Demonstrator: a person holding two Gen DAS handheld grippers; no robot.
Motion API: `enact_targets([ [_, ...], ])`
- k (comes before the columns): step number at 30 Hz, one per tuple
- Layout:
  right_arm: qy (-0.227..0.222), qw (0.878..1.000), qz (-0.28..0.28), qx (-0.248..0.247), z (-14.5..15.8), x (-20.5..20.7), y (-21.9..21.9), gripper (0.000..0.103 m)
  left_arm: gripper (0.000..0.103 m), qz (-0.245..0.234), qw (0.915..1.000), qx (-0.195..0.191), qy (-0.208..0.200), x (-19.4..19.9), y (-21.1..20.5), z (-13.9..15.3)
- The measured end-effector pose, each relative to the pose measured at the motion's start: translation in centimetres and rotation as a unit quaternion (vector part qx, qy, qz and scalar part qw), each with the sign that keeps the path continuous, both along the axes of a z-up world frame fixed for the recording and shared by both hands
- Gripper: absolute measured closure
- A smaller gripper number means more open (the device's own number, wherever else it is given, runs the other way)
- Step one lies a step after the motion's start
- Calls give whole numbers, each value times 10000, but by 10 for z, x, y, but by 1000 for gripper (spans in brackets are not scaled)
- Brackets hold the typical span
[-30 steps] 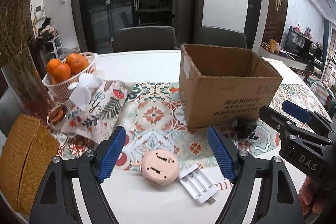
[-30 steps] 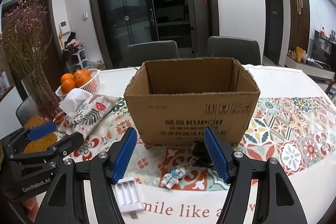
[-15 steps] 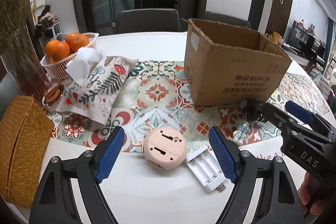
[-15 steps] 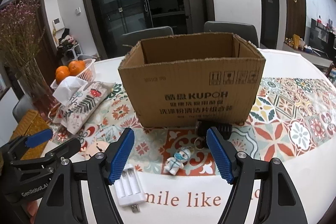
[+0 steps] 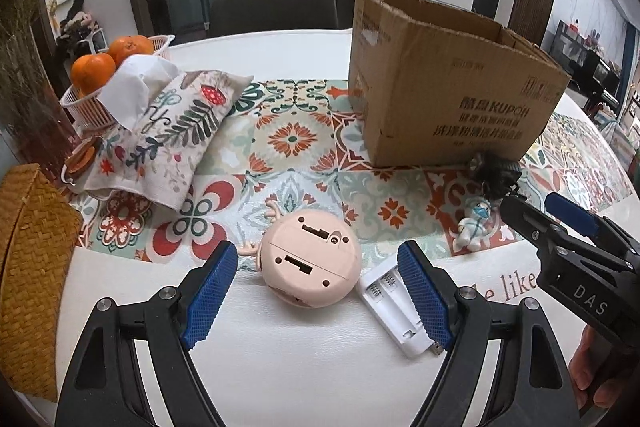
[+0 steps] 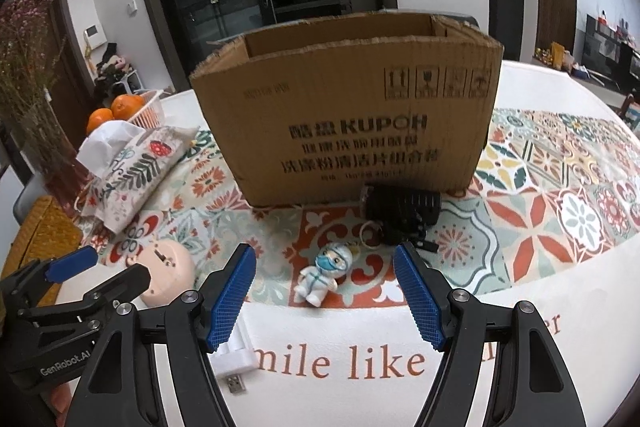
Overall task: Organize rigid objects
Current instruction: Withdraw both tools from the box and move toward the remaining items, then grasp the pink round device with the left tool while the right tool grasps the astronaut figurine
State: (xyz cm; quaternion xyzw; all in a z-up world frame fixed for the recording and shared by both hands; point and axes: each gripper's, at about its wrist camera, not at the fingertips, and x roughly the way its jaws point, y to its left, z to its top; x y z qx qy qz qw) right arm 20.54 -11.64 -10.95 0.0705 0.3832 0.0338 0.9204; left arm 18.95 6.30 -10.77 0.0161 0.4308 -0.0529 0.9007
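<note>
An open cardboard box [image 5: 452,95] stands on the patterned runner [image 5: 288,139]; it also shows in the right wrist view [image 6: 352,119]. My left gripper [image 5: 320,291] is open, just short of a round pink device [image 5: 310,263] lying face down. A white battery charger [image 5: 396,303] lies beside it, partly under the right finger. My right gripper [image 6: 326,295] is open, its fingers either side of a small masked figurine keychain [image 6: 324,273]. A black cylindrical gadget [image 6: 400,207] lies against the box front. The right gripper [image 5: 560,227] shows in the left wrist view.
A fabric tissue pouch [image 5: 168,131] and a white basket of oranges [image 5: 108,67] sit at the left. A woven yellow box [image 5: 28,259] stands at the table's left edge. A vase of dried flowers [image 6: 28,87] is behind it. Chairs stand beyond the table.
Both grippers have moved down and forward. The pink device and the figurine now sit closer between their open fingers. Nothing was taken hold of.
</note>
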Motion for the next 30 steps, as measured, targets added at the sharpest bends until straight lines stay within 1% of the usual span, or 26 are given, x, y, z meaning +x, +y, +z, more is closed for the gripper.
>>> enact_targets([
  [12, 462, 9987, -183, 143, -33, 20, -3, 31, 21, 0, 9994, -81, 335, 19, 6, -31],
  [24, 611, 9977, -296, 88, -50, 35, 0, 31, 21, 115, 9981, -196, 581, 36, 10, -49],
  [27, 626, 9975, -310, 68, -53, 40, 2, 31, 21, 147, 9973, -293, 658, 40, 13, -53],
  [30, 623, 9975, -334, 86, -55, 42, 4, 31, 22, 194, 9958, -480, 749, 42, 15, -60],
])
